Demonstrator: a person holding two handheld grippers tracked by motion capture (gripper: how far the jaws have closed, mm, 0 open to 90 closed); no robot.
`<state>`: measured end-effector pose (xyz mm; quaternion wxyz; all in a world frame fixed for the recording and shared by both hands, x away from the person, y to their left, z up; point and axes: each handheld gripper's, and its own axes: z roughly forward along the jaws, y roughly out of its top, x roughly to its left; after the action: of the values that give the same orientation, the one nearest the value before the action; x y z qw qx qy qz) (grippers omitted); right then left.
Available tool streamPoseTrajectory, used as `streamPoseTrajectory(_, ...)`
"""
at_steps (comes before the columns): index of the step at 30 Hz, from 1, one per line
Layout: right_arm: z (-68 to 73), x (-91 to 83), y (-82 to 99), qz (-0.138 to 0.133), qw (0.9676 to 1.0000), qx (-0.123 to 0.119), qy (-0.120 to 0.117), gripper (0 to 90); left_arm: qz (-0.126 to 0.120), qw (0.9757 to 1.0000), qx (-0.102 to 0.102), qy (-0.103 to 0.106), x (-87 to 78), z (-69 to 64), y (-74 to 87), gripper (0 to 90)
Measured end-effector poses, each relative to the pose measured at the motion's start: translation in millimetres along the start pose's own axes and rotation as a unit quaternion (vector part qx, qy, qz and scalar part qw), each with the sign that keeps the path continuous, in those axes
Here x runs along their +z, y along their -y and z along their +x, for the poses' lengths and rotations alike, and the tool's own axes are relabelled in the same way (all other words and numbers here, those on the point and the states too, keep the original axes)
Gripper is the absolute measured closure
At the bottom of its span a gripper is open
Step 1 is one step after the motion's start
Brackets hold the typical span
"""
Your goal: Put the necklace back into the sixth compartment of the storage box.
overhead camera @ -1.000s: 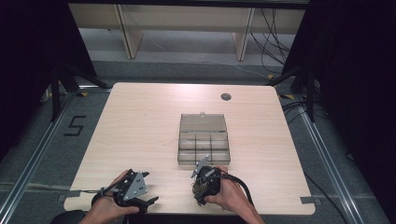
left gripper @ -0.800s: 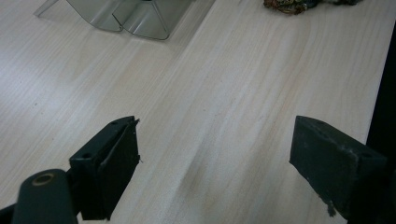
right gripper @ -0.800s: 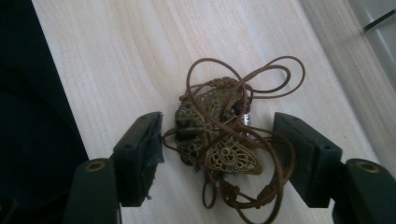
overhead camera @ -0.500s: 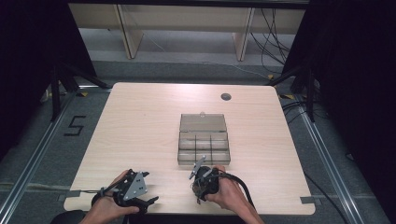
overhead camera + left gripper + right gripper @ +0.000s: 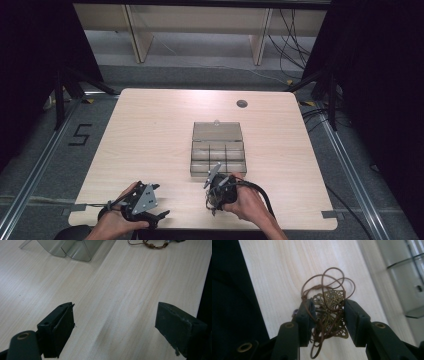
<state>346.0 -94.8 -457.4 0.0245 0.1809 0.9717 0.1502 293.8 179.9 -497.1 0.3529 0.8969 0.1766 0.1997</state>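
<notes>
Two grippers sit low by the near edge of the table [image 5: 150,125], each one held in a person's hand. The right gripper [image 5: 327,311] has just been closing its jaws, and now they squeeze a brass pendant [image 5: 331,315] from both sides. The pendant is flat and lacy, shaped a bit like a fan, and it stands between the two black pads. A thin brown cord [image 5: 329,280] is tied to it. The cord curls in loose loops on the wood past the jaws, and some of it hangs down between them. In the high view this right gripper [image 5: 220,192] is near the middle of the near edge, just in front of a clear plastic box [image 5: 218,150]. The box has small rooms inside and its lid lies open toward the far edge. The near wall of the box is just beside the gripper, but I cannot tell if they touch. The left gripper [image 5: 142,205] is close to the near left corner of the table, well apart from the box. In the left gripper view its jaws stand wide apart with nothing but bare wood between them. Far up in that view a corner of the clear box [image 5: 72,248] shows, and a bit of the brown cord [image 5: 150,244] lies on the wood to its right
</notes>
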Motion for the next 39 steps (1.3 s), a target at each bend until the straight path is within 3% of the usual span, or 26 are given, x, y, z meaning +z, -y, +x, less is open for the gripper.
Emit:
streamPoseTrajectory(2, -0.3, -5.9, 0.0, -0.004, 0.9999, 0.013, 0.002, 60.4, 0.000, 1.0000, 0.000, 0.001, 0.1, -0.3, 0.1, 15.0)
streamPoseTrajectory(3, -2.5, -8.1, -0.2, -0.009, 1.0000, 0.003, 0.001, 60.4, -0.001, 1.0000, 0.000, 0.000, -0.1, -0.6, 0.1, 15.0)
streamPoseTrajectory(4, -1.6, -11.2, 0.2, -0.013, 0.9998, 0.016, 0.006, 60.4, -0.003, 1.0000, 0.000, -0.002, 0.4, -0.6, 0.2, 15.0)
streamPoseTrajectory(8, -6.9, -17.6, 0.0, -0.027, 0.9996, 0.000, 0.007, 60.6, -0.001, 1.0000, 0.000, 0.000, 0.0, -0.5, 0.1, 15.0)
streamPoseTrajectory(21, -12.4, -47.2, -0.3, -0.046, 0.9987, 0.019, 0.011, 60.7, -0.001, 1.0000, 0.000, -0.002, 0.6, -0.1, -0.1, 15.0)
streamPoseTrajectory(22, -14.0, -48.0, -0.2, -0.049, 0.9986, 0.012, 0.010, 60.7, -0.001, 1.0000, 0.000, -0.003, 0.5, -0.1, -0.2, 15.0)
streamPoseTrajectory(26, -15.9, -54.0, 2.5, -0.052, 0.9983, 0.023, 0.013, 60.7, 0.001, 1.0000, 0.000, -0.005, -0.2, 0.0, -0.6, 15.0)
streamPoseTrajectory(27, -16.4, -55.0, 3.5, -0.052, 0.9984, 0.020, 0.010, 60.7, 0.009, 0.9999, 0.009, -0.009, -1.0, 1.5, -0.9, 15.0)
streamPoseTrajectory(33, -20.0, -63.5, 8.6, -0.056, 0.9980, 0.028, 0.011, 60.7, 0.001, 1.0000, 0.000, -0.005, 0.1, -0.1, -0.8, 15.0)
streamPoseTrajectory(34, -21.1, -65.4, 9.1, -0.056, 0.9980, 0.026, 0.012, 60.7, 0.009, 0.9999, 0.010, -0.009, -0.6, 1.3, -0.9, 15.0)
streamPoseTrajectory(35, -21.6, -66.6, 9.7, -0.057, 0.9979, 0.027, 0.012, 60.7, 0.002, 1.0000, 0.000, -0.006, 0.4, 0.1, -0.6, 15.0)
streamPoseTrajectory(39, -24.6, -73.0, 11.5, -0.058, 0.9978, 0.030, 0.013, 60.7, -0.002, 1.0000, -0.002, -0.002, 1.3, -0.2, -0.4, 15.0)
